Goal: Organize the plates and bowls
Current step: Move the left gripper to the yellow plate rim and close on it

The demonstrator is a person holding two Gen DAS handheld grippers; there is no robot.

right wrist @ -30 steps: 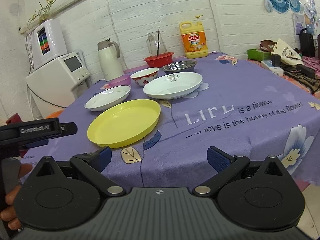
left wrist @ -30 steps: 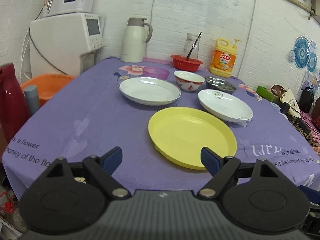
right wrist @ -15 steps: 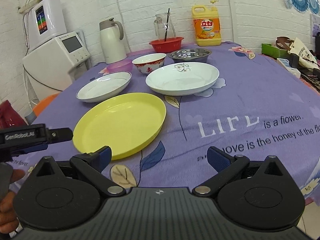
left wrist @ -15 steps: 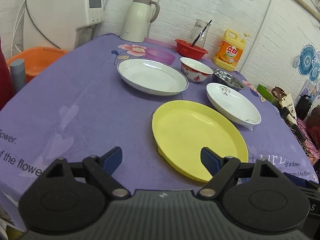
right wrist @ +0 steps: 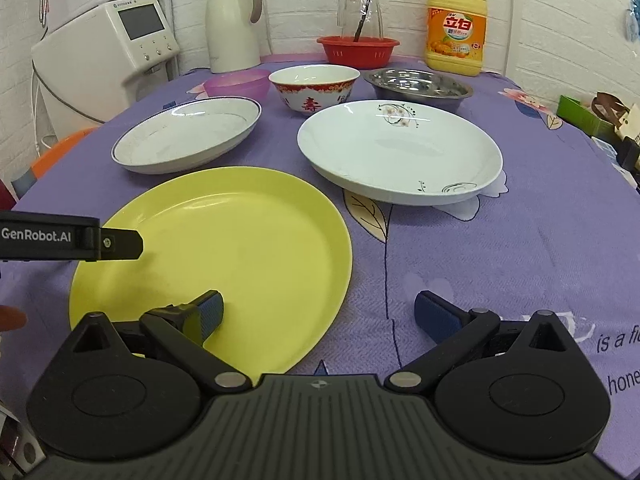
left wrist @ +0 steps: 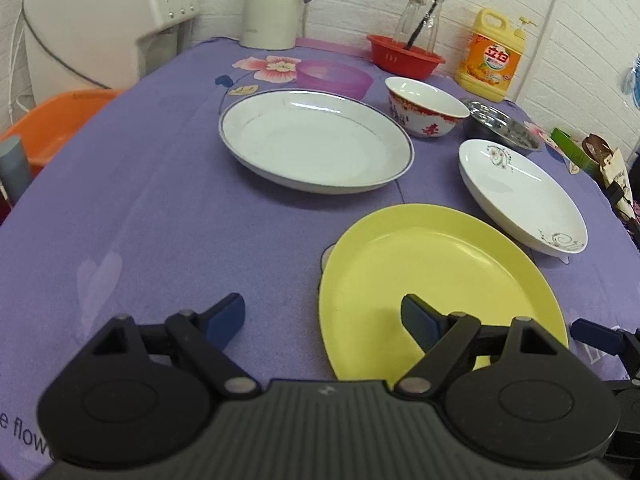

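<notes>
A yellow plate (left wrist: 436, 284) (right wrist: 224, 256) lies nearest on the purple tablecloth. Behind it sit a blue-rimmed white plate (left wrist: 316, 146) (right wrist: 188, 140) and a flower-patterned white plate (left wrist: 520, 196) (right wrist: 400, 152). Further back are a red-and-white bowl (left wrist: 426, 106) (right wrist: 314, 88), a steel bowl (left wrist: 502, 124) (right wrist: 418, 84) and a purple bowl (left wrist: 332, 76) (right wrist: 236, 84). My left gripper (left wrist: 322, 322) is open and empty, straddling the yellow plate's left edge. My right gripper (right wrist: 318, 316) is open and empty, straddling its right edge.
At the back stand a white thermos (right wrist: 232, 24), a red basket (right wrist: 358, 50) holding a glass jug, and a yellow detergent bottle (right wrist: 456, 28). A white appliance (right wrist: 112, 52) stands off the table's left. Clutter lies at the right edge (right wrist: 600, 120).
Both grippers have moved forward and lower over the table, closing in on the yellow plate. The plates and bowls have not moved.
</notes>
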